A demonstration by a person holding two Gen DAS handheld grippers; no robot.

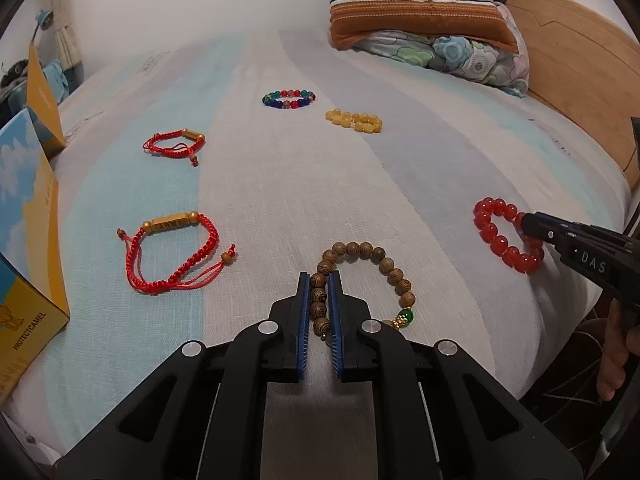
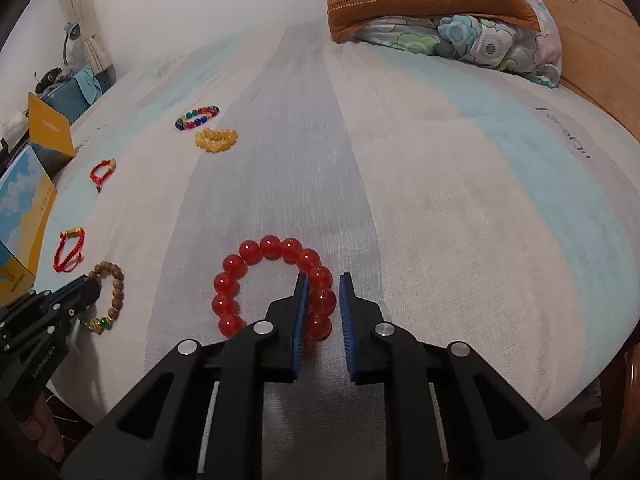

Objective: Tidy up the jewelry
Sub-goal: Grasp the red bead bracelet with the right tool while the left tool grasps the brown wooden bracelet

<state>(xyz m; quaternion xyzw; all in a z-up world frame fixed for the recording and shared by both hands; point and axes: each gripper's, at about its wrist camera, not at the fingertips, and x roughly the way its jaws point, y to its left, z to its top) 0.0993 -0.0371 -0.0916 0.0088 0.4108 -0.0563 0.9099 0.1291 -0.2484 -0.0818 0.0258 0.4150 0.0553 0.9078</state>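
Observation:
A wooden bead bracelet point(image 1: 372, 264) with a green and gold charm lies on the striped bedsheet. My left gripper point(image 1: 319, 280) is shut on its left side, with beads pinched between the blue pads. The right wrist view shows the same left gripper point(image 2: 94, 284) on the wooden bracelet point(image 2: 114, 280) from the side. To the right lies a red bead bracelet point(image 2: 256, 256), and my right gripper point(image 2: 323, 280) is shut on that loop's right side. The left wrist view also catches the right gripper point(image 1: 524, 222) on the red bracelet point(image 1: 490, 216).
Two red cord bracelets point(image 1: 172, 256) point(image 1: 174, 144) lie at the left, with a multicoloured bead bracelet point(image 1: 289, 99) and a yellow bead bracelet point(image 1: 354, 121) farther back. An open yellow and blue box point(image 1: 28, 208) stands at the left edge. Pillows point(image 1: 416, 12) are stacked at the headboard.

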